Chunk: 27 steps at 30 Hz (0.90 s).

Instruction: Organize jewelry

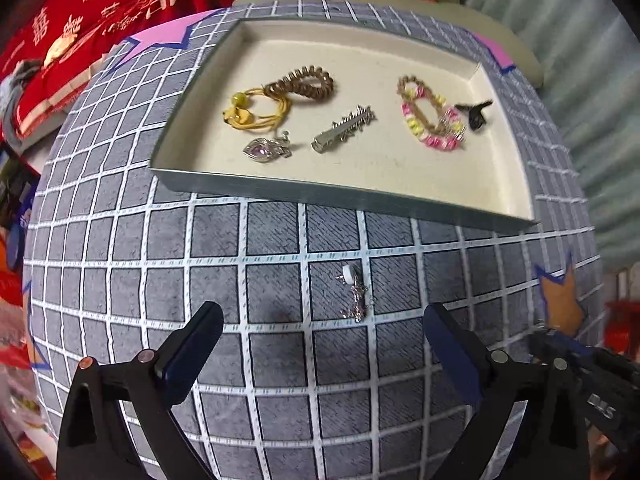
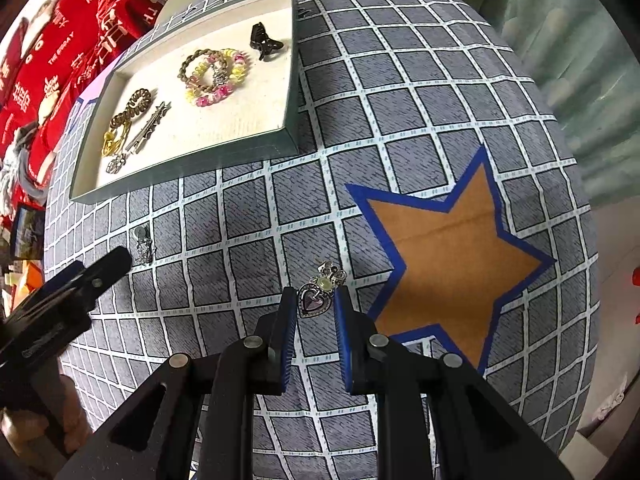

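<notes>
A shallow cream tray (image 1: 360, 196) (image 2: 294, 92) lies on the grey checked tablecloth. In it lie a brown coil hair tie (image 1: 304, 83), a yellow hair tie (image 1: 252, 114), a silver heart pendant (image 1: 266, 148), a silver hair clip (image 1: 344, 130), a pink and yellow bracelet (image 1: 430, 114) and a black claw clip (image 1: 476, 112). A silver dangling earring (image 1: 356, 294) (image 2: 144, 246) lies on the cloth between and just beyond the wide-open fingers of my left gripper (image 1: 324, 320). My right gripper (image 2: 315, 300) is shut on a purple heart pendant (image 2: 316, 298) near the cloth.
An orange star with blue border (image 2: 452, 256) is printed on the cloth right of my right gripper. Pink stars (image 1: 160, 36) mark the far corners. Red cushions (image 1: 100, 20) lie beyond the table's far left. The left gripper shows in the right wrist view (image 2: 80, 280).
</notes>
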Motion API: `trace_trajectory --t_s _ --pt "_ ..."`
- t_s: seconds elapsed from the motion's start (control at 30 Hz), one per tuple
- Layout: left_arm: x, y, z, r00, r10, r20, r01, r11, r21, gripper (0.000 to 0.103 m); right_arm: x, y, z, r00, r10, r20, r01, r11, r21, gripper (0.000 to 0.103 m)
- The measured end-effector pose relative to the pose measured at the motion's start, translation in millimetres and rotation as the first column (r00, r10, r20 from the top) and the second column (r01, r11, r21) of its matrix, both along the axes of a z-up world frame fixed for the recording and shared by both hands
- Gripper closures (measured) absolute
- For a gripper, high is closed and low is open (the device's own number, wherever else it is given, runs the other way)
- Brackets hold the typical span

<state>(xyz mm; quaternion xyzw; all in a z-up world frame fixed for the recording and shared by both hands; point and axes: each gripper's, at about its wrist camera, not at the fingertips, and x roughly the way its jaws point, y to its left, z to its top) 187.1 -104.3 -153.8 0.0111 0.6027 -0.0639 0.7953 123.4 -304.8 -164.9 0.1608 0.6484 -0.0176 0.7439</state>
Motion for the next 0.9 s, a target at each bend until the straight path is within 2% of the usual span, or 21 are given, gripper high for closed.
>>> trace_trajectory --t_s 0.03,0.07,0.17,0.2,0.23,0.27,0.33,0.6,0.9 --pt "3 -3 -4 1.000 -0.004 -0.003 0.004 1.000 0.005 0.001 -3 -3 1 1.000 -0.004 -0.002 0.004 1.000 0.000 0.083" --pt "6 -6 -9 1.000 -0.009 -0.012 0.009 1.000 0.001 0.015 -3 -4 0 1.000 -0.007 -0.002 0.007 1.000 0.000 0.083" --pt "8 -6 -17 0.999 -0.031 -0.043 0.030 1.000 -0.009 0.036 -8 -9 0 1.000 -0.014 -0.005 0.014 1.000 -0.001 0.083" --pt "8 -8 -19 0.999 -0.035 -0.041 0.035 0.999 -0.003 0.037 -9 -12 1 1.000 -0.017 -0.007 0.017 1.000 -0.001 0.083" --pt "8 -10 -18 0.999 -0.046 -0.028 0.046 0.999 0.003 0.047 -11 -15 1 1.000 -0.020 -0.007 0.020 1.000 -0.001 0.083" --pt "8 -13 -18 0.998 -0.058 -0.017 0.058 0.998 0.007 0.068 -11 -16 2 1.000 -0.023 -0.007 0.023 1.000 -0.001 0.083" --pt "7 -16 -17 0.997 -0.081 -0.018 0.081 0.997 -0.002 0.088 -14 -19 3 1.000 -0.029 -0.006 0.029 1.000 0.000 0.083" --pt "-7 12 -1 0.998 -0.051 -0.027 0.048 0.991 -0.127 0.088 -3 -7 6 1.000 -0.022 0.009 0.022 1.000 0.007 0.083" --pt "-11 37 33 0.999 -0.032 0.020 0.034 0.986 -0.161 0.088 6 3 22 0.999 0.000 0.041 -0.001 0.999 0.034 0.083"
